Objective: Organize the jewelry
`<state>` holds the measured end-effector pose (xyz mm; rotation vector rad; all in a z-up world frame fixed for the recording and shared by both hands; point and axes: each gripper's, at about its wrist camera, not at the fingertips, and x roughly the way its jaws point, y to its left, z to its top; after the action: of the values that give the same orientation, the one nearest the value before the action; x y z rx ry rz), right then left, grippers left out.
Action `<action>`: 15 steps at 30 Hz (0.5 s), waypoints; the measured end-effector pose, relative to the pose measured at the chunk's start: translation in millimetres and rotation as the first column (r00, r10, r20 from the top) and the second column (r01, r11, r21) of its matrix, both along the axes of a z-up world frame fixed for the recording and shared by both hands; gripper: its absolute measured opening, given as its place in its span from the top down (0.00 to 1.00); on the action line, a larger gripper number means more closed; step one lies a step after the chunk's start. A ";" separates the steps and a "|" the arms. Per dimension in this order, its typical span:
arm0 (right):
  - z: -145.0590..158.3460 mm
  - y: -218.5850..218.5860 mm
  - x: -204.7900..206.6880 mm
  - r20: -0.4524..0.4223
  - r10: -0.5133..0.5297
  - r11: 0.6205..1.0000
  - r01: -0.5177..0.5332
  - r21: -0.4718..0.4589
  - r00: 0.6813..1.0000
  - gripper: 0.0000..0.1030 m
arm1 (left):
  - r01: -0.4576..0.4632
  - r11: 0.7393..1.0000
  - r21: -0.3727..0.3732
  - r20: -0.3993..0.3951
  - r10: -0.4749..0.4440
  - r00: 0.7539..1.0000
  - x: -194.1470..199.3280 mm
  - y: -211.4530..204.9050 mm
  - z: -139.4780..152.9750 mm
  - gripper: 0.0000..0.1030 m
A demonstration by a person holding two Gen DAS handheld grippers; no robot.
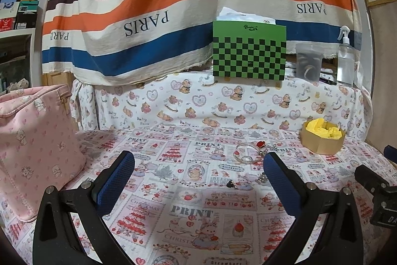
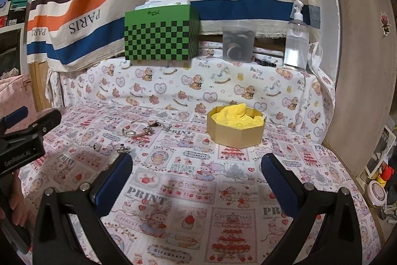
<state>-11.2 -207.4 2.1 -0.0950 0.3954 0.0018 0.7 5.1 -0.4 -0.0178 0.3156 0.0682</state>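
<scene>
We held the left gripper [image 1: 198, 175] and the right gripper [image 2: 197, 176] wide apart and empty above the bench [image 2: 188, 203]. The bangle [image 1: 244, 153] and small charms [image 1: 232, 184] lay just ahead of the left gripper's right finger, with the gold octagonal box [image 2: 235, 129] ahead of the right gripper. We judged that the busy printed cloth could hide thin pieces, so a pinch might miss or snag the fabric, and a chain could slip from the pads.

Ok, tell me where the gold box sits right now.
The gold box, lined with yellow cloth, sits on the patterned tablecloth right of the bangle, below the spray bottle on the shelf.

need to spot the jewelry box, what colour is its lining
Yellow lining in a gold octagonal box; right wrist view.
</scene>
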 end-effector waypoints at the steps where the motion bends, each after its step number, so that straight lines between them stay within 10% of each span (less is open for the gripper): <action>1: -0.1 -1.2 0.9 -0.004 -0.008 1.000 0.008 0.004 1.000 0.00 | -0.001 1.000 0.001 0.003 0.001 1.000 -0.7 0.1 0.0 0.00; 15: 1.0 -9.3 0.1 -0.004 -0.018 0.999 0.018 0.049 1.000 0.00 | -0.038 0.999 -0.013 0.007 0.038 0.999 -0.5 9.3 1.7 0.00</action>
<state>-11.1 -216.7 3.2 -0.0428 0.3995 -0.0061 0.2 14.4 1.3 -0.0370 0.3082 0.1033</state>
